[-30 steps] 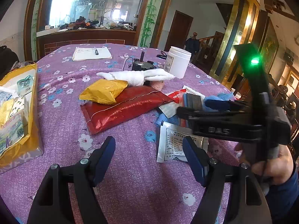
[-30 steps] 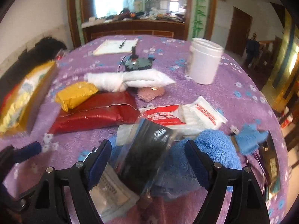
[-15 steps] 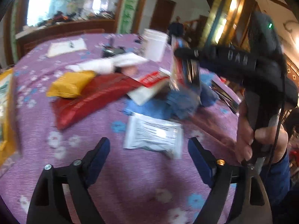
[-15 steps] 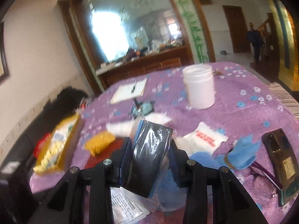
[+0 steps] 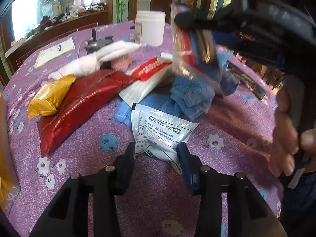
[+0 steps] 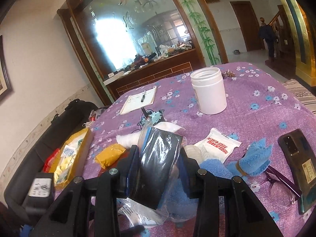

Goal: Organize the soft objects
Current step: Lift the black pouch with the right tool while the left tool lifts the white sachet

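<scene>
My left gripper (image 5: 157, 154) is closed on the near edge of a white printed sachet (image 5: 160, 130) lying on the purple flowered tablecloth (image 5: 88, 158). My right gripper (image 6: 158, 164) is shut on a clear bag with a dark packet inside (image 6: 158, 158) and holds it above the table; it shows in the left wrist view (image 5: 195, 49) too. A blue towel (image 5: 189, 94), a long red pouch (image 5: 79, 100), a yellow snack pack (image 5: 49, 96), a white cloth roll (image 5: 94, 61) and a red-and-white pack (image 5: 150, 75) lie in a pile.
A white plastic jar (image 6: 209, 90) stands at the back. A notepad with a pen (image 6: 140, 98) lies far left. A phone (image 6: 298, 158) and glasses (image 6: 280, 179) lie at the right. A yellow box (image 6: 69, 158) with packets sits at the left edge.
My left gripper moved forward and closed on the white sachet. My right gripper lifted the clear bag higher off the pile.
</scene>
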A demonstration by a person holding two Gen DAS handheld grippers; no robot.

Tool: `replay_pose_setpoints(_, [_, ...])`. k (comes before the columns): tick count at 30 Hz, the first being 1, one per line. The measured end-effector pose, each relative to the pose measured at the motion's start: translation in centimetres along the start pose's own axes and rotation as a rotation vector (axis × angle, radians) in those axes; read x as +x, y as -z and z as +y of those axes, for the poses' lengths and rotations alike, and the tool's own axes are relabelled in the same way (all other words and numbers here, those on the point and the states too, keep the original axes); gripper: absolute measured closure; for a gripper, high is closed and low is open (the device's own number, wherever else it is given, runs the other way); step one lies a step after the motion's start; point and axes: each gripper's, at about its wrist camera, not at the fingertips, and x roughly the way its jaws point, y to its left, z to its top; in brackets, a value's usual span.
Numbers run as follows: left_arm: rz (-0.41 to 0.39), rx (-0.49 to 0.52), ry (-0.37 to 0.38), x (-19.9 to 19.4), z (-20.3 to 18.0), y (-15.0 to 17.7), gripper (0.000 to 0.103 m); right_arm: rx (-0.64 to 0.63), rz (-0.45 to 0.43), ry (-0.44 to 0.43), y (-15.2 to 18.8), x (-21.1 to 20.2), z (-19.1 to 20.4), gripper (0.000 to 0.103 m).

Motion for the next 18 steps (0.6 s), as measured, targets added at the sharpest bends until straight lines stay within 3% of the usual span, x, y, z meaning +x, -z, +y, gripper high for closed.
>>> replay_pose_setpoints(8, [-0.075, -0.056, 0.012, -1.8, 1.5, -0.2, 0.062, -0.011, 0.006, 0.004, 0.2, 0.3, 0.2, 0.062])
replay_pose_setpoints(18, [-0.138, -0.095, -0.026, -3.6, 3.5, -0.3, 0.062, -0.052, 0.018, 0.005, 0.4, 0.7, 1.0, 0.062])
